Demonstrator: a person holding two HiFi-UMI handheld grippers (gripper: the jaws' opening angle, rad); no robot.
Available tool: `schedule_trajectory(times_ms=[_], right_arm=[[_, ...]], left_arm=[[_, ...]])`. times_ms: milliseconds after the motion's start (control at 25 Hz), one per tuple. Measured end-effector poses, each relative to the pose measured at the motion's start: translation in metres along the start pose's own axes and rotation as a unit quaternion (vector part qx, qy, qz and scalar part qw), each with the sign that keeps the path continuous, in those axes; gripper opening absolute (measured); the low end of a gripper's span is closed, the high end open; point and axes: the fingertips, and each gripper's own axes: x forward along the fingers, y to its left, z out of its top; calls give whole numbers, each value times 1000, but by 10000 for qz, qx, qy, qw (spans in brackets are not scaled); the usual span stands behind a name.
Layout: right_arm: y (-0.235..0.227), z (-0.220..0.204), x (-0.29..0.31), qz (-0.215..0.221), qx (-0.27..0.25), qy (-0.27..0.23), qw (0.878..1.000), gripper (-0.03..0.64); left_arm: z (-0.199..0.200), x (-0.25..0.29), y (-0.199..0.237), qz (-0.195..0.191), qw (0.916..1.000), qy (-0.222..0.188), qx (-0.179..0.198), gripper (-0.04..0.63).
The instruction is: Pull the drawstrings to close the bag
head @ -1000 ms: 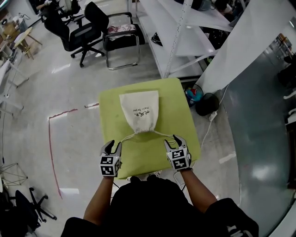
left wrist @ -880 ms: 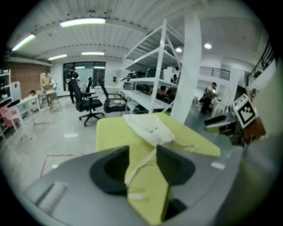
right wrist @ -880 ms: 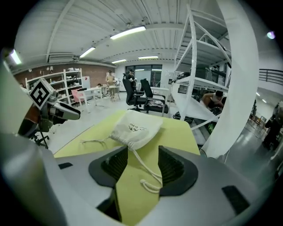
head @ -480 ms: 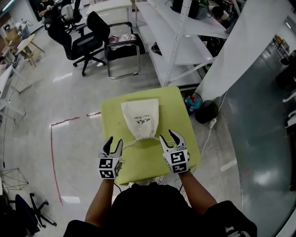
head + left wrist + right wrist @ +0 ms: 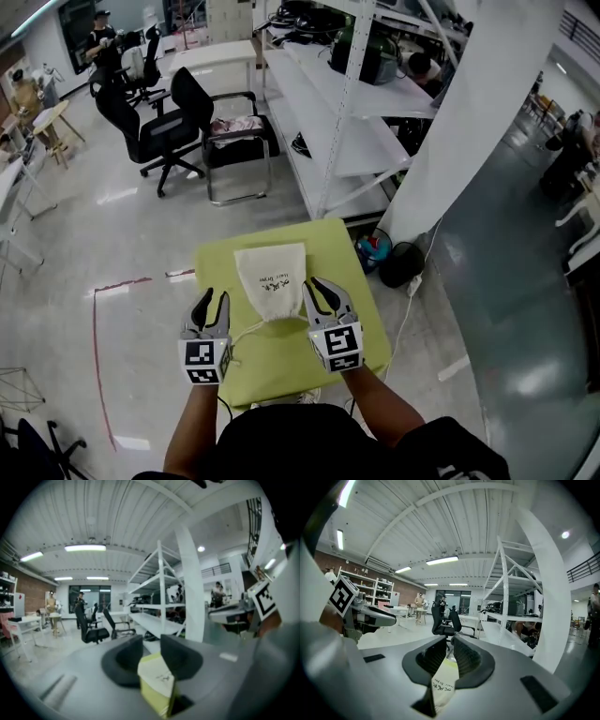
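Left gripper point(image 5: 211, 300) and right gripper point(image 5: 322, 287) — jaws just narrowed, seemingly empty — flank bag point(image 5: 271, 281)

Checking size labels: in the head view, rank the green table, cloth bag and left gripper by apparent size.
1. green table
2. cloth bag
3. left gripper, only slightly smaller, and nearer the camera, so unsure.

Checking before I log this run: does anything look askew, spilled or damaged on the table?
Nothing stands out. The cream cloth drawstring bag lies flat on the yellow-green square table, neck gathered, its white cord trailing loosely to the left. No spill or tear visible.
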Motion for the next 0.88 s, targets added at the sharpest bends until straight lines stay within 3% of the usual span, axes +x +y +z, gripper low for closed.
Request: schedule_trajectory(times_ms=[160, 280, 880], right_arm=[[0, 29, -2, 24, -9, -418, 9991, 36], [-3, 46, -3, -29, -90, -580, 9983, 8], [0, 68, 8, -148, -185, -793, 9966, 6]], left_arm=[[18, -1, 4, 129, 9998, -182, -13, 9], [30, -2, 8, 189, 9994, -294, -68, 5], [43, -6, 21, 277, 9987, -416, 50, 6]])
